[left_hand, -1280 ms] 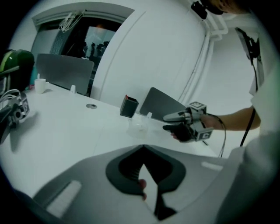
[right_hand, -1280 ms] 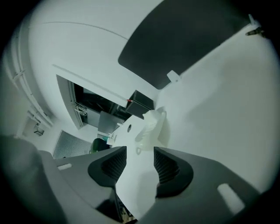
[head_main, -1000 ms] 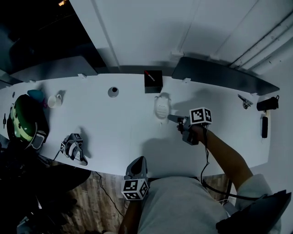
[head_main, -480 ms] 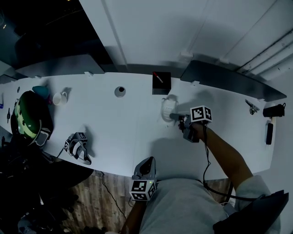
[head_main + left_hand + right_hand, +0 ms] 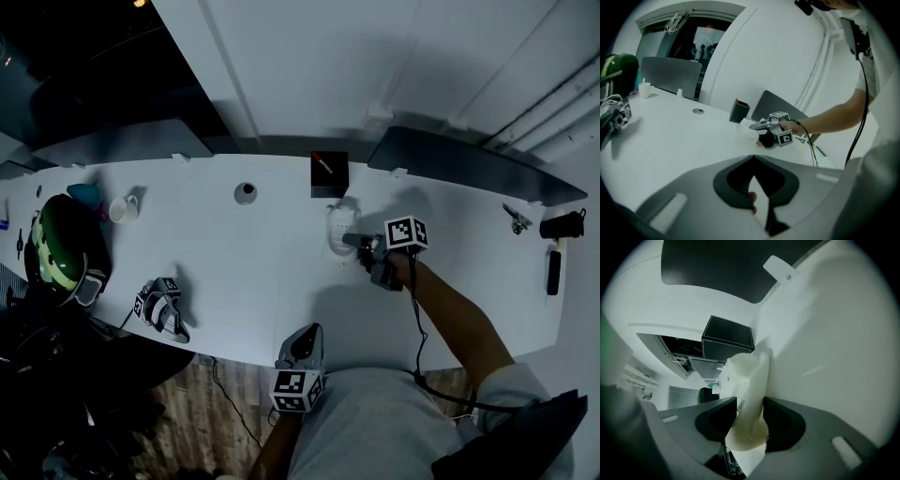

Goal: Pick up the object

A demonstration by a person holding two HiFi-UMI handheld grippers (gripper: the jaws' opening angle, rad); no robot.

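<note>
Right gripper [image 5: 359, 241] reaches across the table [image 5: 234, 262] to the object [image 5: 339, 225], a pale, white moulded piece that rests on the tabletop just in front of a black box [image 5: 329, 175]. Its jaws have just been closing, and the object stands between them: in the right gripper view both pads lie against its sides, with its rounded lower end filling the gap. Left gripper [image 5: 307, 330] hangs at the table's near edge, close to the person's body, jaws together and with nothing in them. On the box a thin red-tipped stick shows at the top; whether it lies in the box or on its lid I cannot tell. Far to the left a small white cup [image 5: 121, 208] stands upright near a green helmet [image 5: 58, 246]; its inside is too small to make out. A spare gripper [image 5: 159, 306] lies on the table between the helmet and the left gripper, well apart from the object.
</note>
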